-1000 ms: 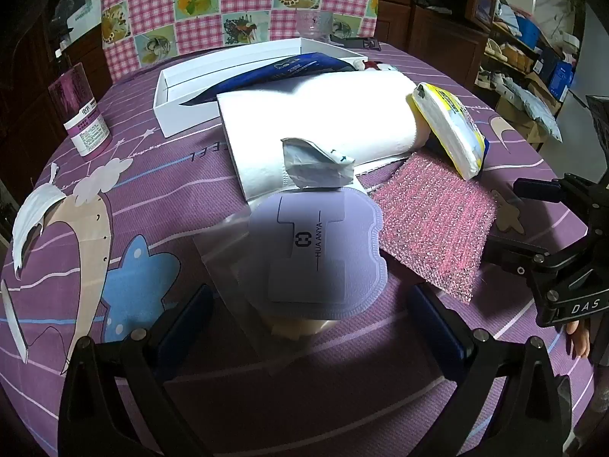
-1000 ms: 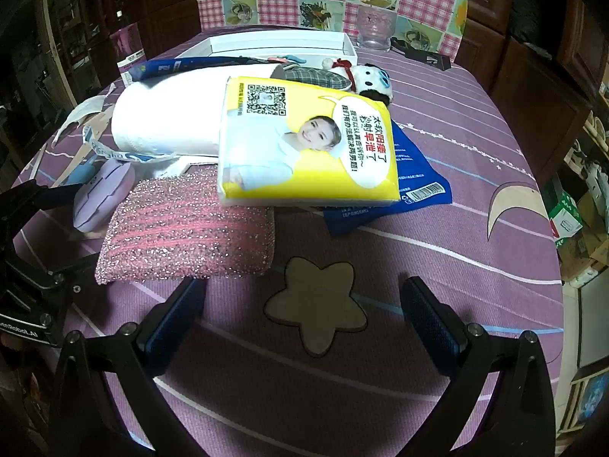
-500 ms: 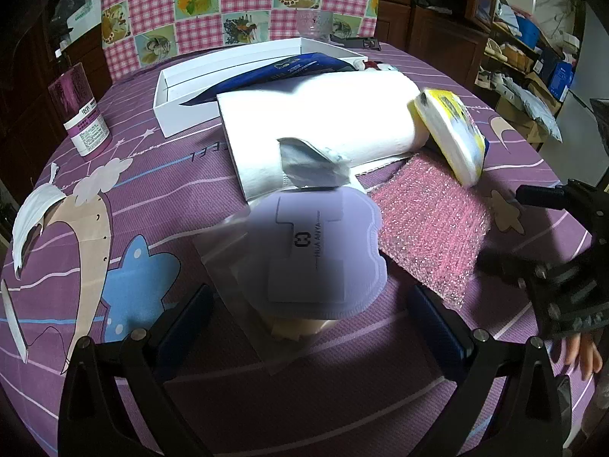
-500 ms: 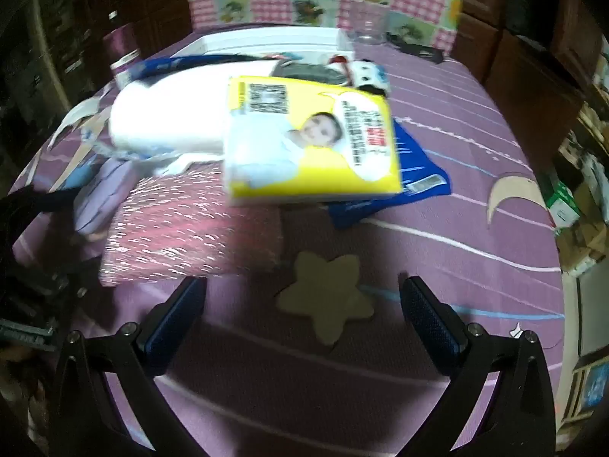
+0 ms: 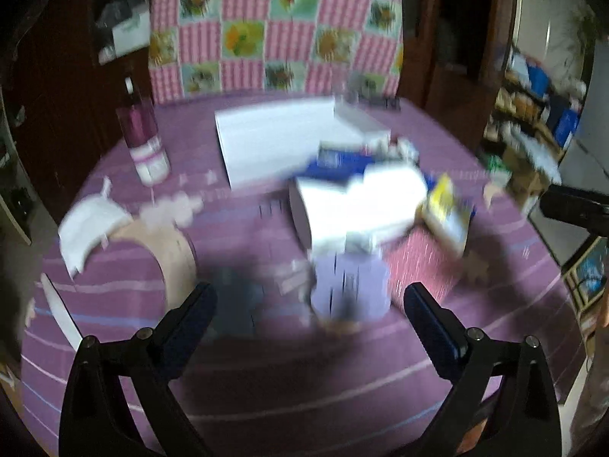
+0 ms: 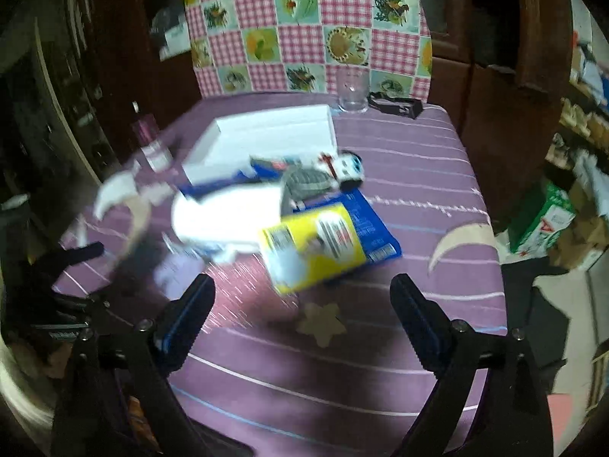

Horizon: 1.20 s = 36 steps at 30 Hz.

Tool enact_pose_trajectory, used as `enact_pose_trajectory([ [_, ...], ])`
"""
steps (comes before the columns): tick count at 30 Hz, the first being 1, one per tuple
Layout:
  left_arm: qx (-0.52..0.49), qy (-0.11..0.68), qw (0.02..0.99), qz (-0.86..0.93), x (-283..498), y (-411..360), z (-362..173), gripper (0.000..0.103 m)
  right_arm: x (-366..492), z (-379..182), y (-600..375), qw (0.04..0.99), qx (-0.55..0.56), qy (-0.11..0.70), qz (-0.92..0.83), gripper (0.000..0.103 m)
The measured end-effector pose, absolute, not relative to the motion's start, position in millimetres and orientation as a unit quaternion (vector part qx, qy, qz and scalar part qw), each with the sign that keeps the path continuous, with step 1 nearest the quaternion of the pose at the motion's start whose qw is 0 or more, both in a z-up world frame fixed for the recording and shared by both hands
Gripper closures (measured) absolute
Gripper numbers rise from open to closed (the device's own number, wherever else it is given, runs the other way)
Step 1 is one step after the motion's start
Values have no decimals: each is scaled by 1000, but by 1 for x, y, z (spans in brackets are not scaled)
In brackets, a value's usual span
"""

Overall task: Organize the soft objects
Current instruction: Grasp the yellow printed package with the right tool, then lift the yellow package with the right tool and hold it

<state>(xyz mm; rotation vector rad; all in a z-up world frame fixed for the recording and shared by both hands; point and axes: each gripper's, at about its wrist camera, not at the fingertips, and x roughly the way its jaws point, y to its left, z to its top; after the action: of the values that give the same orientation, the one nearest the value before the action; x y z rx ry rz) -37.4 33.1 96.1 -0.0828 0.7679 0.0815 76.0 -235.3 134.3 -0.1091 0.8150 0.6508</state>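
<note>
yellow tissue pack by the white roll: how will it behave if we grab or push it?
The yellow tissue pack looks soft and plastic-wrapped, so it likely squashes between the fingers and may be a bit slippery. It leans on the blue packet and the white roll, so a push probably slides or flops it rather than rolling it. Likely light.
</note>
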Motion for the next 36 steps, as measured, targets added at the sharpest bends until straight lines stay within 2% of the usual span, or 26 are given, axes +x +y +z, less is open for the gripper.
enact_pose_trajectory([
  [6, -86, 339, 937, 19, -4, 34, 129, 3, 92, 147, -198, 879, -37, 372, 295, 10],
  [12, -81, 317, 945, 19, 33, 25, 114, 4, 104, 112, -169, 911, -88, 305, 263, 10],
  [17, -72, 308, 949, 8, 38, 26, 78, 4, 115, 75, -174, 895, -59, 341, 282, 10],
  [23, -107, 377, 920, -1, 50, 35, 47, 10, 125, 64, -185, 907, -18, 353, 230, 12],
  [27, -127, 389, 913, -10, 50, 38, 42, 11, 135, 56, -191, 882, 20, 399, 250, 12],
  [30, -118, 395, 911, -8, 49, 34, 40, 11, 143, 48, -192, 856, 40, 437, 274, 21],
  [36, -130, 399, 908, -12, 49, 38, 40, 11, 155, 41, -200, 839, 70, 463, 278, 21],
])
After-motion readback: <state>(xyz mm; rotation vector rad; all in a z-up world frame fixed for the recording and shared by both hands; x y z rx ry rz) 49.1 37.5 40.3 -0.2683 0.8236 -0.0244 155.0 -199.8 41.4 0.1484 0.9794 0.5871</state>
